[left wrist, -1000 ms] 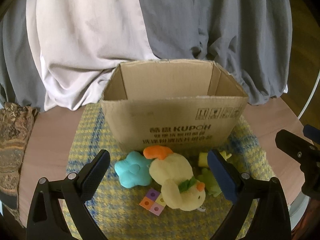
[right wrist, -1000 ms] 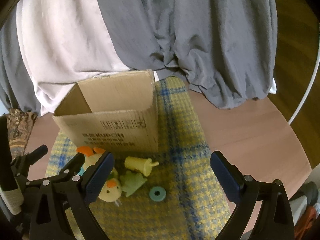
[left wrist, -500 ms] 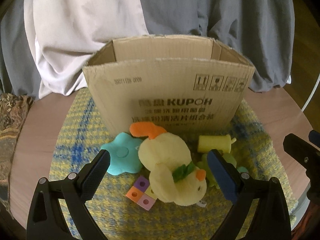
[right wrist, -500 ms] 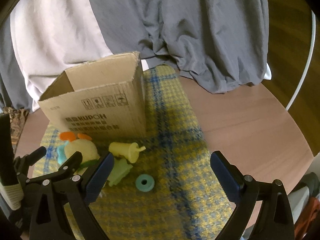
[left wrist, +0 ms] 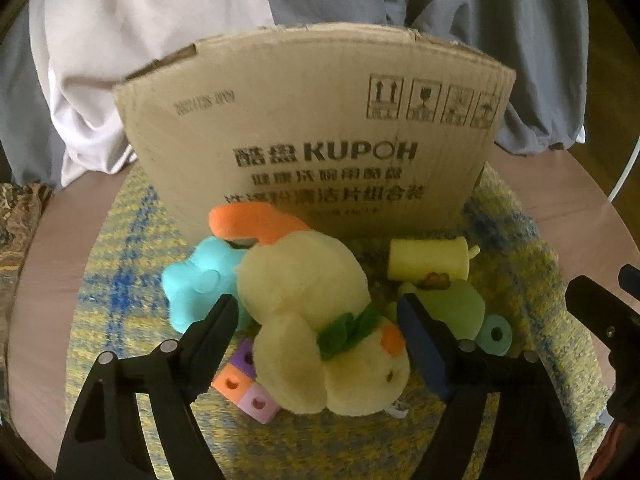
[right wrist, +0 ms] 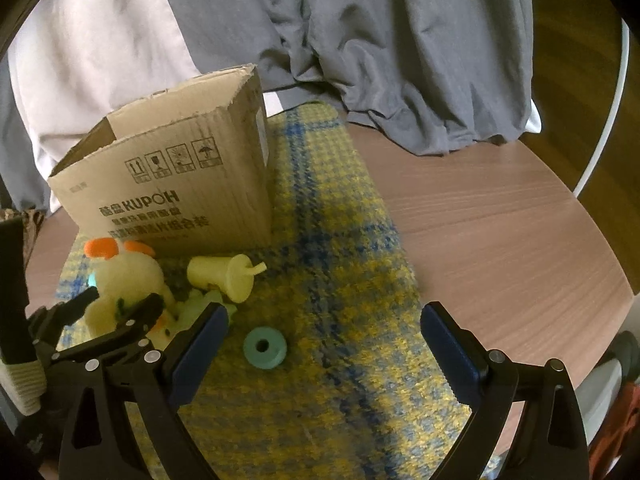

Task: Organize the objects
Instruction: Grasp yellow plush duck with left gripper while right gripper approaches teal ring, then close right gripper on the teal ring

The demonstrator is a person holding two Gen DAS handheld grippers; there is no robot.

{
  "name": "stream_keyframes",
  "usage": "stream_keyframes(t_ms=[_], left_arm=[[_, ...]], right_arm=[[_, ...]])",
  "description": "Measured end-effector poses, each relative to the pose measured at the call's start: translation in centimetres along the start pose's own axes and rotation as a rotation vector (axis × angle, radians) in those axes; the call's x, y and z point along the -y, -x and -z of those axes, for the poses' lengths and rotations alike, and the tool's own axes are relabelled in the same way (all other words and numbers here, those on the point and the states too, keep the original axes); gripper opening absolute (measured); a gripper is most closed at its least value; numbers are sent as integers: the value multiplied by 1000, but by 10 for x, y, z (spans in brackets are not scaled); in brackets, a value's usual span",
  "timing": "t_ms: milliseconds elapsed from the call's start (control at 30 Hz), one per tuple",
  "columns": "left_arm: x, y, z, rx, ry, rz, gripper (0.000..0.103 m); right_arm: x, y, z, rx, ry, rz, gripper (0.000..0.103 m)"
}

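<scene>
Little looks done: the plush duck (left wrist: 320,320), blue star (left wrist: 196,284), yellow cup (left wrist: 428,264), ring (right wrist: 264,347) and blocks (left wrist: 244,384) all lie on the mat in front of the cardboard box (left wrist: 316,140). The left gripper (left wrist: 316,320) straddles the duck, fingers spread; the right gripper (right wrist: 324,336) hangs released above the ring.

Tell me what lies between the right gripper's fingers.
In the right wrist view, the open right gripper frames the teal ring on the plaid mat, nearer its left finger.

Before my tongs, the plush duck (left wrist: 316,320) lay on the mat (left wrist: 120,280) before the cardboard box (left wrist: 320,152), star toy (left wrist: 200,284) left, toy cup (left wrist: 428,264) right.
</scene>
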State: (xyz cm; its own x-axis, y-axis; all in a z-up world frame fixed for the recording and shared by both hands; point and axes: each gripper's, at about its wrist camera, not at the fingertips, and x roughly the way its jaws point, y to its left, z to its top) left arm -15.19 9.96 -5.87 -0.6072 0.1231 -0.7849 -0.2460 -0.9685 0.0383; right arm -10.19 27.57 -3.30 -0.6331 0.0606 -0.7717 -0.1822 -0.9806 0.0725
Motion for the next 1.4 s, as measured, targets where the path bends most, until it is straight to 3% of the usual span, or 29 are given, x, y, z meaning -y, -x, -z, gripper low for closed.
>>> stream_keyframes(t_ms=[167,300,467,533,767,1100,1267,1400], left_arm=[[5,-4,-2,3,3,11,81],[6,-9,-2,0,21,32,74],[10,-9,-3,12,8,29,58],[12,-7,-4,20,-2,19,46],[11,1,-1,36,-9,-12,44],[-10,33,5,120,8,-95,44],[-22,26,14,88,32,-92,44],[-19,28,16,98,23,-97,44]], right_arm=[[-1,-4,1,-6,6,4,97],[0,-7,3,-15,5,4,97],[4,-11,5,-26,-6,-2,97],[4,-13,5,-29,-9,-3,97],[3,-14,7,-38,-10,-9,97],[-22,-23,10,-69,42,-23,95],[-38,-32,17,-95,95,-17,79],[-41,-40,22,-117,103,-15,77]])
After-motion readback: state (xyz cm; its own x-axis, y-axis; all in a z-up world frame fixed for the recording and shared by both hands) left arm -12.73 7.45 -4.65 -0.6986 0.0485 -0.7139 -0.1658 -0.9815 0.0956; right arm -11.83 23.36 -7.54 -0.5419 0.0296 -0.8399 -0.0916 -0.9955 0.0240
